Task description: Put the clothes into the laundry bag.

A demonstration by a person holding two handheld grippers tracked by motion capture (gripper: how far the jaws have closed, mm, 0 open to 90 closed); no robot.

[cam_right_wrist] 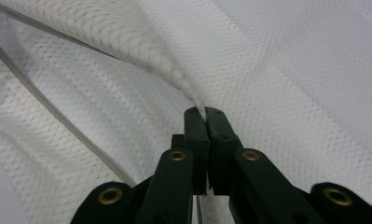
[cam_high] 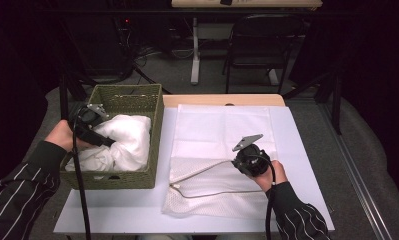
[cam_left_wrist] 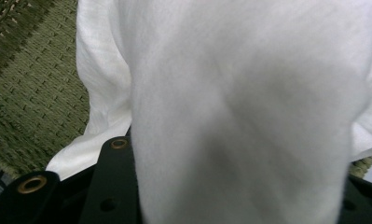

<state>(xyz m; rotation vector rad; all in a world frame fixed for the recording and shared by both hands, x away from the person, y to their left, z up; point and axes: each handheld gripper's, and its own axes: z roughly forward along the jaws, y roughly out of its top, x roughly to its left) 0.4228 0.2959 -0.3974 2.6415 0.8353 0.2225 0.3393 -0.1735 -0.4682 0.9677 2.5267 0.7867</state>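
Pinching the white mesh laundry bag (cam_right_wrist: 277,60) at its edge, the right gripper (cam_right_wrist: 205,114) is pressed together; white cloth (cam_left_wrist: 239,116) in the green woven basket (cam_high: 132,97) is covering the left gripper (cam_high: 89,122), whose state cannot be told.

I sit at a white table (cam_high: 112,212) seen from above. A light wooden strip (cam_high: 222,100) runs along its far edge. Beyond it lies a grey floor (cam_high: 177,70), with dark cables (cam_high: 147,52) looping across it at the upper left. A black chair (cam_high: 259,45) stands on that floor, facing a second desk (cam_high: 247,3) with a pale wooden top. One white leg (cam_high: 195,50) of that desk stands just left of the chair. Black curtains (cam_high: 377,75) close off the right side. A metal rail (cam_high: 357,170) runs along the floor to my right.
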